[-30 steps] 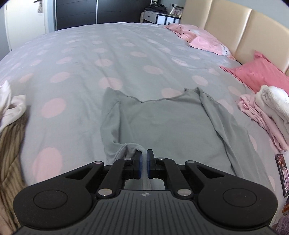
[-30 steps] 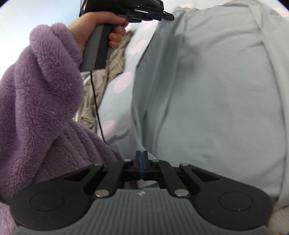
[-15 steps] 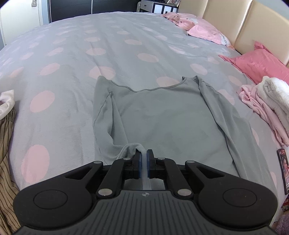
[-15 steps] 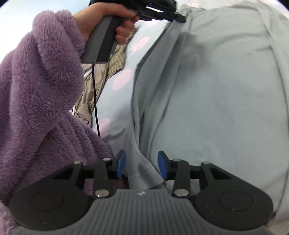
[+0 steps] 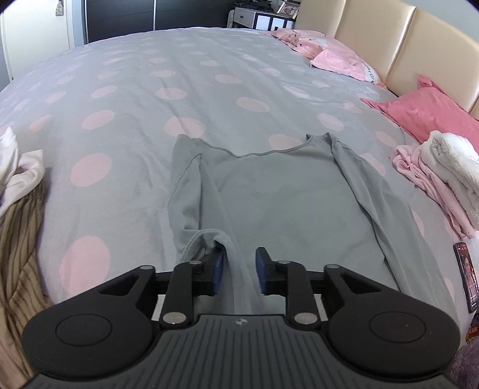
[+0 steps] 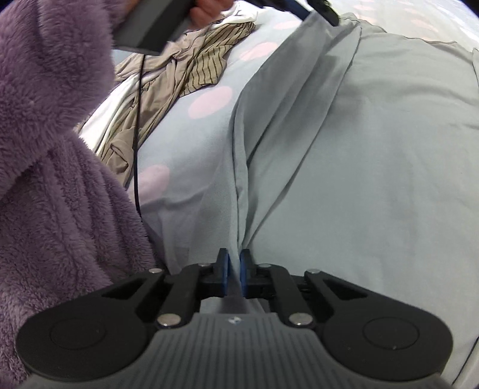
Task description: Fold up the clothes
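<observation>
A grey long-sleeved top (image 5: 278, 203) lies flat on the spotted bed cover (image 5: 125, 98), its neckline at the far end. The left sleeve (image 5: 194, 191) is folded inward over the body, its cuff beside my left gripper (image 5: 239, 269). That gripper is open, with a ridge of grey cloth lying loose between the blue pads (image 5: 218, 270). In the right wrist view my right gripper (image 6: 234, 276) is shut on a fold at the top's (image 6: 374, 167) side edge. The left gripper (image 6: 317, 9) shows at the upper edge there, held by a hand (image 6: 209, 6).
A folded pink and white stack (image 5: 443, 179) sits at the right with a phone (image 5: 467, 278) near the bed edge. Pink pillows (image 5: 425, 110) lean on the cream headboard (image 5: 389, 33). A striped brown garment (image 5: 18, 239) lies left. A purple fluffy sleeve (image 6: 54, 149) fills the right view's left.
My left gripper has opened and let go of the grey sleeve. My right gripper stood open half a second ago and has since shut on the top's side fold.
</observation>
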